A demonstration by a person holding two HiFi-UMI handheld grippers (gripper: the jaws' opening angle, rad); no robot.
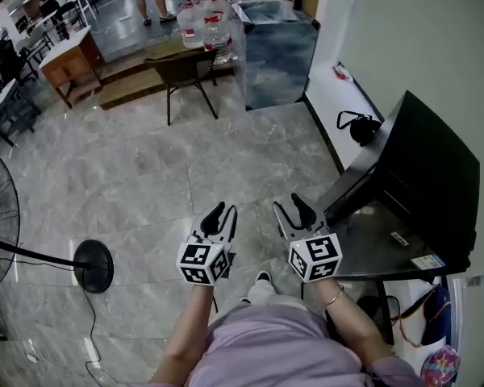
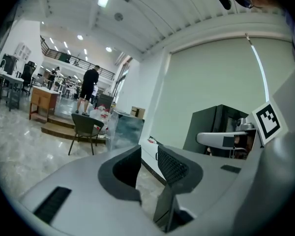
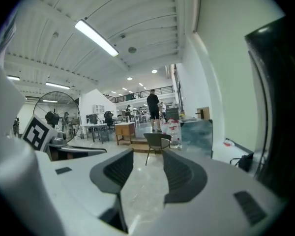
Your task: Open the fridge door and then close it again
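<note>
The black fridge (image 1: pixel 431 172) stands at the right against the pale wall. It also shows as a dark cabinet (image 2: pixel 211 127) in the left gripper view and as a dark edge (image 3: pixel 280 102) in the right gripper view. How its door stands I cannot tell. My left gripper (image 1: pixel 222 210) (image 2: pixel 148 154) is held out over the marble floor, jaws open with nothing between them. My right gripper (image 1: pixel 294 204) (image 3: pixel 142 156) is beside it, a little left of the fridge and apart from it, also open with nothing between its jaws.
A grey tabletop (image 1: pixel 371 240) juts out in front of the fridge. A black bag (image 1: pixel 359 127) lies by the wall. Ahead are a dark chair (image 1: pixel 185 67), water bottles (image 1: pixel 206 14), a bluish cabinet (image 1: pixel 278 51) and a wooden desk (image 1: pixel 68 63). A fan's base (image 1: pixel 93 266) stands left. A person (image 2: pixel 91 90) stands far off.
</note>
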